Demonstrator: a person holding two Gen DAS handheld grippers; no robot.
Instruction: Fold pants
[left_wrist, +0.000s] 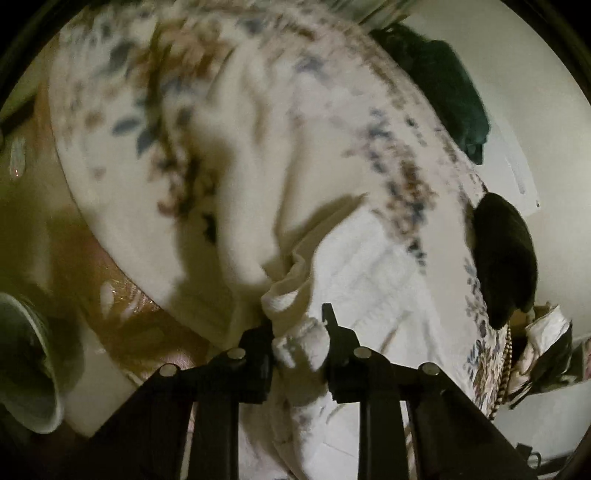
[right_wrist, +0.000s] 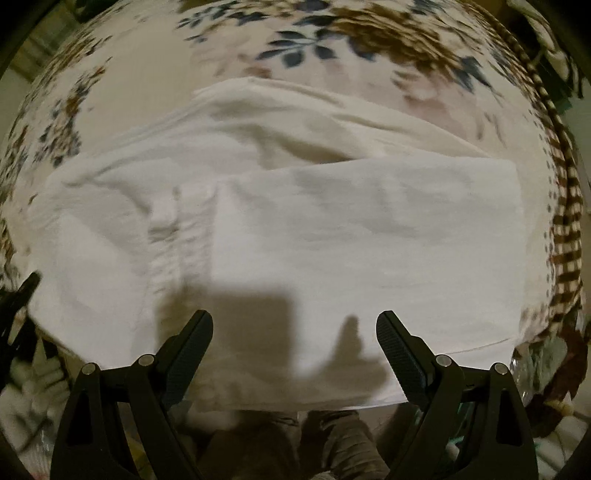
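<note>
The white pants (right_wrist: 332, 236) lie on a table with a floral cloth (right_wrist: 147, 74), partly folded, one layer over another. My right gripper (right_wrist: 294, 325) is open and empty, just above the near edge of the pants. My left gripper (left_wrist: 297, 325) is shut on a bunched part of the white pants (left_wrist: 295, 302) and holds it up off the floral cloth (left_wrist: 155, 122). The rest of the pants (left_wrist: 369, 258) trails to the right below it. The left view is blurred.
A dark green garment (left_wrist: 443, 81) lies beyond the table's far edge, and a black object (left_wrist: 506, 254) sits at its right edge. A pale cup-like object (left_wrist: 26, 362) is at lower left. A brown checked band (right_wrist: 565, 221) runs along the table's right edge.
</note>
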